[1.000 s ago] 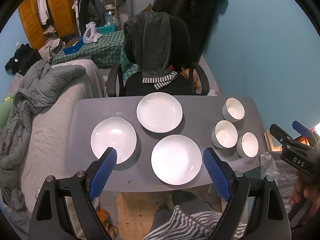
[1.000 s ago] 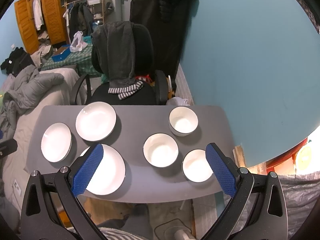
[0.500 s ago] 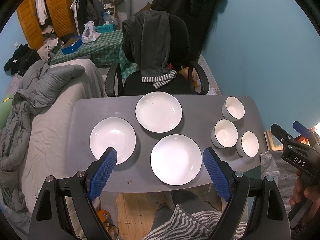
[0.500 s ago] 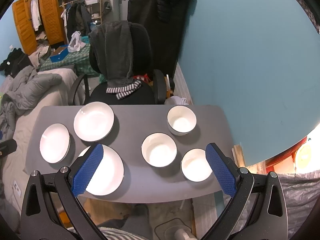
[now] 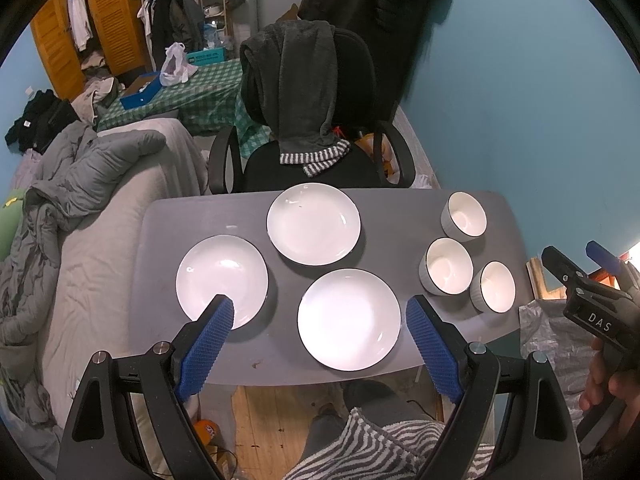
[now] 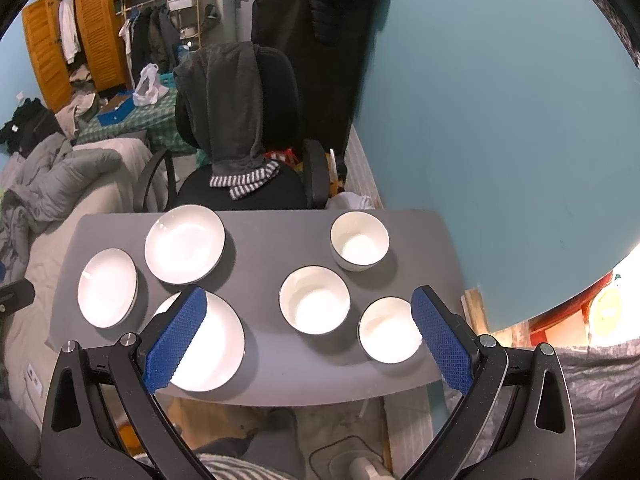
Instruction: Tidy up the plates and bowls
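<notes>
Start of the sorting task: three plates and three bowls lie singly on the grey table (image 5: 400, 204), none yet stacked. The plates occupy the left half: the near plate (image 5: 349, 319) by the near edge, the far plate (image 5: 313, 224) toward the far edge before the office chair (image 5: 312, 136), and the left plate (image 5: 222, 280) nearest the left edge. The bowls cluster at the right end: the far bowl (image 6: 359, 241) by the far right corner, the middle bowl (image 6: 314, 300) inward of it, and the near bowl (image 6: 390, 330) by the near right corner. Like pieces are already grouped but stand apart, so nesting each kind into one pile appears to be the remaining work. Every plate and bowl shows a bare white interior; nothing is held in any of them. The left gripper (image 5: 320, 344) hangs above the near edge over the plates, fingers spread wide and carrying nothing. The right gripper (image 6: 306, 336) hangs above the bowls, likewise spread and carrying nothing. Each tool is thus stationed over one kind of ware, a placement that suggests the left will gather plates and the right bowls.
</notes>
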The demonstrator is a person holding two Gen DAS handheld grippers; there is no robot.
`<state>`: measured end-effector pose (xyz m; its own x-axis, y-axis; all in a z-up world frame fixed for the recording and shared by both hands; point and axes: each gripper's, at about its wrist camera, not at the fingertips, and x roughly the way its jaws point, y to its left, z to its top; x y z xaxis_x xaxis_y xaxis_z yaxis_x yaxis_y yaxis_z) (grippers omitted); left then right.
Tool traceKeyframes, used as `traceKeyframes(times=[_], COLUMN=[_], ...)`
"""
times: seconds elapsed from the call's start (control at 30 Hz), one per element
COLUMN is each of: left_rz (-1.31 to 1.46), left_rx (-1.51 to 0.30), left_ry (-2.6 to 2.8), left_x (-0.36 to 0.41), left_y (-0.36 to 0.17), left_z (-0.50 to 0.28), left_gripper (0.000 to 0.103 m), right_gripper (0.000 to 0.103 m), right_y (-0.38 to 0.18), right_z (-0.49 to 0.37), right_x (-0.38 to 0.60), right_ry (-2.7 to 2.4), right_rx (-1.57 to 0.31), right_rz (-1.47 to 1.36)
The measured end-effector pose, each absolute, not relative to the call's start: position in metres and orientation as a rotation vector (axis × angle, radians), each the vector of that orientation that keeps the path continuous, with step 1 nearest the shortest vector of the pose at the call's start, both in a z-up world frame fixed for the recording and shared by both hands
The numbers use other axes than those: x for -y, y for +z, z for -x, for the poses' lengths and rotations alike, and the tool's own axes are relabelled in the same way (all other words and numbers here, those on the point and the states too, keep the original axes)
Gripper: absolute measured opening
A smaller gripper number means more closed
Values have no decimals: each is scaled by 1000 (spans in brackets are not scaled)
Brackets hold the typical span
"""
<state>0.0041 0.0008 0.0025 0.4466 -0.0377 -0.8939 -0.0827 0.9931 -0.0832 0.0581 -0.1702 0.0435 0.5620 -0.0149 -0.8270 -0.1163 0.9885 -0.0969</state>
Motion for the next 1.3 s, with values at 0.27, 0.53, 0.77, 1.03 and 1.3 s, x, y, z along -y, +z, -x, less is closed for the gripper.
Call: traceKeyframes(times=[0.27, 0.53, 0.77, 1.03, 1.3], left_rz=[120, 121, 129, 133, 136], left_rx=[-1107, -1110, -1117, -1121, -1125], left_ry=[28, 29, 34, 33, 29], left_x=[0, 1, -7, -11, -14], left_y=[2, 2, -2, -3, -6], left_z=[-4, -5, -3, -2, 0], left_gripper=[89, 89, 89, 89, 89], right_gripper=[100, 100, 100, 100, 100], right_y=[43, 43, 44, 44, 45], right_z=[-56, -55, -57, -59, -57], right_x=[170, 165, 162, 157, 152], right_ry=[63, 64, 59, 64, 68], right_rx=[-973, -974, -973, -975, -971], right_rz=[152, 156, 144, 150, 154])
